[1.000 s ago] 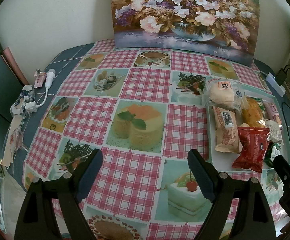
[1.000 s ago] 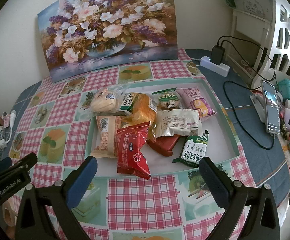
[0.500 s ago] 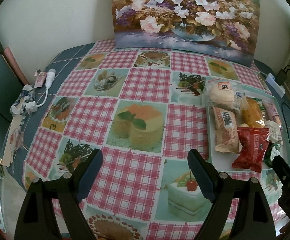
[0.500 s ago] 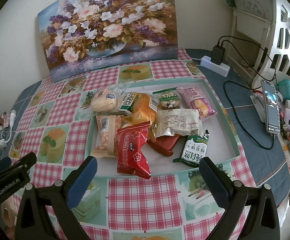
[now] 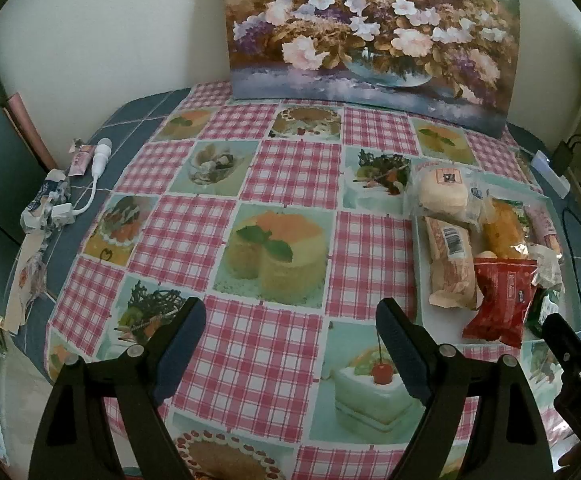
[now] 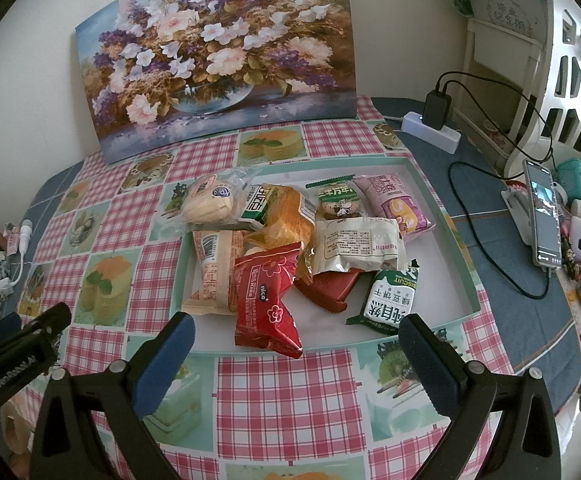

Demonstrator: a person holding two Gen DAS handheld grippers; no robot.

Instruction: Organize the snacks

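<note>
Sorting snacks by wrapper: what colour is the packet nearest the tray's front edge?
Red, with small flower prints; clearest in the right wrist view.

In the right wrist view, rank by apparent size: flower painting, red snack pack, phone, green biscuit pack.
1. Flower painting, by far.
2. Red snack pack.
3. Phone and green biscuit pack: alike, so unranked; the pack lies nearer the camera.

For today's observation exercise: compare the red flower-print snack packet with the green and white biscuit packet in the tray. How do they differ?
The red packet is red with white flower outlines; the biscuit packet is white with green ends. The red packet looks larger and puffier, the biscuit packet slimmer and flatter. The red packet's end overhangs the near rim of the tray; the biscuit packet lies inside, toward the right. Both are sealed and lie at the near side of the pile.
</note>
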